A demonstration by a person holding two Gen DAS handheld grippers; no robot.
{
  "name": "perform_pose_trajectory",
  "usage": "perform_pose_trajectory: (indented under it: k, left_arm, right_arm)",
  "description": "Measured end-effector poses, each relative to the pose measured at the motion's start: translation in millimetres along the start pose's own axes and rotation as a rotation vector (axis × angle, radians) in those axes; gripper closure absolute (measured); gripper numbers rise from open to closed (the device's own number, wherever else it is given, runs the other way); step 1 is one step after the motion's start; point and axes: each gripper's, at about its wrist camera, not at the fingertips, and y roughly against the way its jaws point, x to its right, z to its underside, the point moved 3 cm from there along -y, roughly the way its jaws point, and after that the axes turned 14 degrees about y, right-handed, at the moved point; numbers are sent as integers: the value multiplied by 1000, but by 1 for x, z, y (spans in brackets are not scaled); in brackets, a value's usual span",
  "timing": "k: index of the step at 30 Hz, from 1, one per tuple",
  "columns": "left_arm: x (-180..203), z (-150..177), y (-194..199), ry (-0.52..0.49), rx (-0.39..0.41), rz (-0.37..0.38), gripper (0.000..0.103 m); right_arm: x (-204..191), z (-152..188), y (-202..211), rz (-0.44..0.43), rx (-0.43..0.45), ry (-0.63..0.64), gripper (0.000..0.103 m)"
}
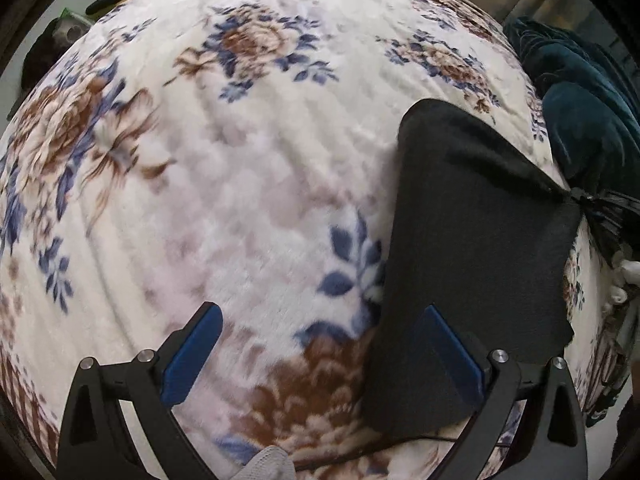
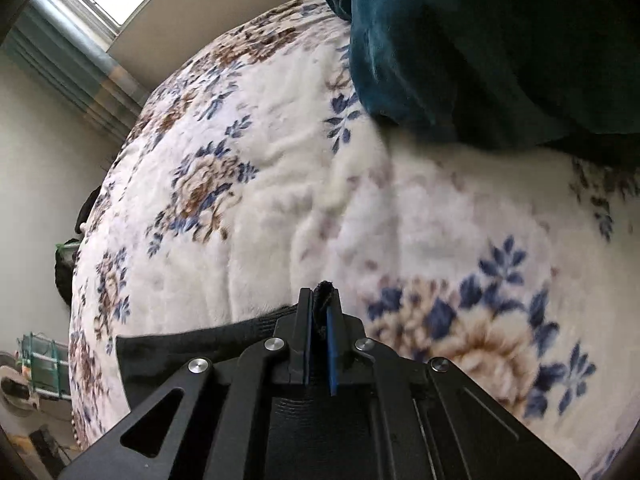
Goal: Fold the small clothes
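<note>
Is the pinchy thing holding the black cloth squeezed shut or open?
Shut. The right gripper has its two fingers pressed together with a tuft of the black cloth pinched between them.

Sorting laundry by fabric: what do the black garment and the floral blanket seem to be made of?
Black garment: matte knit, likely cotton or a blend; it drapes smoothly and shows ribbing near the right gripper. Floral blanket: plush fleece, probably synthetic; fuzzy, rippled pile.

Pinched corner of black cloth (image 2: 322,294) hidden between right tongs (image 2: 319,312).
</note>
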Motion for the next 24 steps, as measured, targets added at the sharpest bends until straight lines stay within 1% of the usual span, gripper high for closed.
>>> perform_pose_trajectory:
  k: [1,3,4,5,6,7,8,9,10,11,13,15,16,17,18,19,21,24]
  left_arm:
    - [5,-3,-2,-5,2,2,1]
    - [12,-3,-6,-20,-11,2,1]
    - [19,-5,-11,-30,-26,11,1]
    - [23,-6,-13,-36,-28,17,1]
    - [26,-6,-15,-43,-28,16,1]
    - [30,-6,-17,-52,-32,17,0]
    - [33,-6,-18,-60,-34,26,0]
    - [35,-5,-20,-63,-36,26,0]
    - [37,-4,-22,-66,-41,23,0]
    - [39,-3,-24,-69,-48,24,0]
    - [41,-1,-26,-70,-54,19,0]
    - [42,2,-28,-77,-55,14,0]
    - [42,4,-29,-81,-56,6,0]
    - [42,5,-29,-82,-57,4,0]
    - [42,6,-30,-82,-58,0,0]
    - [41,7,-30,-83,-59,-6,0]
    - [41,8,-28,-89,-58,-6,0]
    - [42,9,-27,-104,-51,-15,0]
  right_arm:
    - [0,-1,-7,10,-10,4,97]
    - [2,3,-25,19,-69,27,97]
    - [5,6,-32,7,-108,27,96]
    - [12,10,-38,-34,-177,-6,92]
    - [20,14,-38,-64,-217,-46,86]
    - [29,20,-33,-102,-250,-95,66]
    - [37,27,-24,-145,-261,-137,47]
    - [44,36,-11,-210,-257,-173,45]
    - [47,44,-3,-241,-265,-184,45]
    - [49,57,5,-252,-306,-192,45]
    - [50,79,13,-239,-363,-200,45]
    - [49,107,16,-193,-429,-214,45]
    - [48,116,16,-191,-439,-223,45]
    - [46,125,15,-186,-445,-222,61]
    - [44,133,15,-143,-432,-208,82]
    - [43,138,17,-110,-418,-199,97]
    - [41,142,32,-91,-347,-220,97]
    - [36,147,61,-63,-286,-221,97]
